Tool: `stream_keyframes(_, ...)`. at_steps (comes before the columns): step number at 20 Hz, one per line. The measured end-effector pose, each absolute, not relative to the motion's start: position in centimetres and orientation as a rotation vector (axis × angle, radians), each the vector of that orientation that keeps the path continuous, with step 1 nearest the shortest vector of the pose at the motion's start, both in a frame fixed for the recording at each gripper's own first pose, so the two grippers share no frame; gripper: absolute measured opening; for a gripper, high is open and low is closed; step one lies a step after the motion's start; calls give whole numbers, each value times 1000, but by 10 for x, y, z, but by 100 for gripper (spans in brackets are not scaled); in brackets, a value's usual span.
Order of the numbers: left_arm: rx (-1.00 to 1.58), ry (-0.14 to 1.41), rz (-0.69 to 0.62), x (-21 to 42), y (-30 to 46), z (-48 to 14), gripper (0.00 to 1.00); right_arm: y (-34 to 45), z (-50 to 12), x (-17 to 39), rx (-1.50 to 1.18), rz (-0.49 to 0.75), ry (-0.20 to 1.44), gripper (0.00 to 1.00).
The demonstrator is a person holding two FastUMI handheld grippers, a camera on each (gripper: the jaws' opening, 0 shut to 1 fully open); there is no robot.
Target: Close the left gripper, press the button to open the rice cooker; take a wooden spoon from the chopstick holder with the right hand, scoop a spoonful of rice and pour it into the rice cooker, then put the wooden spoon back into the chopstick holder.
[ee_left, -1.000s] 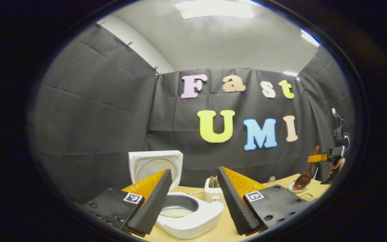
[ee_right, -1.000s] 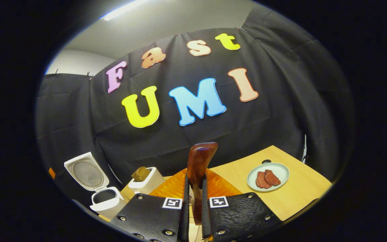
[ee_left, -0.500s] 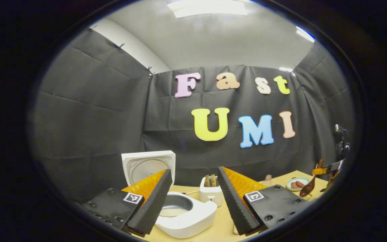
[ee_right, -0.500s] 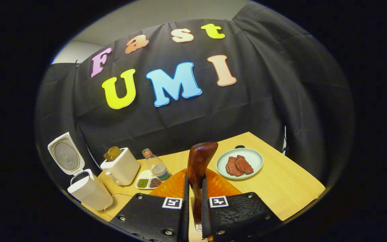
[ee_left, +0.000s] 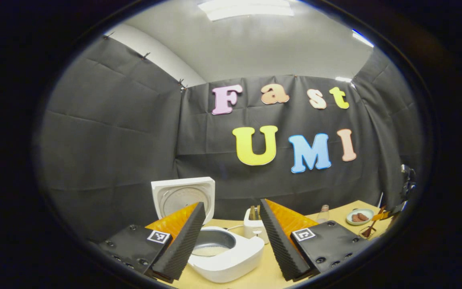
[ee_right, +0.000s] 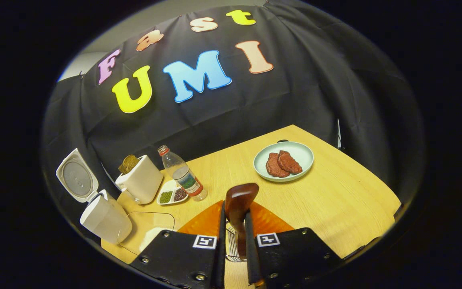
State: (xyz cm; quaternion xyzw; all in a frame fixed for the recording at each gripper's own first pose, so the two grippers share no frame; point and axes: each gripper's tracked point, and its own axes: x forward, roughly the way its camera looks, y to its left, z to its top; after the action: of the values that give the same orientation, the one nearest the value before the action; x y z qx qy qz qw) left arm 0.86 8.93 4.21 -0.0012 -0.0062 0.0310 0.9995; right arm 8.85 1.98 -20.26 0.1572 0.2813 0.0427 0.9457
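Two fingers of the right gripper (ee_right: 234,257) are clamped on the spoon (ee_right: 240,200) handle, one on each side; its rounded end stands up past the fingertips, while its lower end is hidden between the gripper bodies. Just below it a wire holder (ee_right: 231,249) peeks through the gap, mostly covered. A clear box (ee_right: 147,233) near the frame's bottom holds something white, hard to make out.

Far off at the right edge of the left gripper view, the spoon (ee_left: 371,227) is tiny and blurred.

Left gripper (ee_left: 231,237) fingers stand wide apart, holding nothing, with the cooker (ee_left: 231,257) between them. Its lid (ee_left: 183,196) is up and the pot shows a pale layer at the bottom. Behind stands a toaster (ee_right: 140,180) with toast, beside a bottle (ee_right: 183,176) and a dish (ee_right: 173,196) of green and dark grains. A plate (ee_right: 301,152) on the table (ee_right: 335,200) carries two meat slices.
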Motion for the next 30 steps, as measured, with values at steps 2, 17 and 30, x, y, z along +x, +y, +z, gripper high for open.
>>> stream_keyframes(2, -7, -17, 71, 10, 96, 44, 95, 18, -193, 85, 285, 83, 544, 44)
stream_keyframes(17, 32, -15, 264, 116, 221, 53, 95, 3, -34, 46, 64, -8, 187, 98)
stream_keyframes(30, -46, 46, 336, 282, 304, 57, 95, -11, -67, 6, 19, -166, 244, 98)
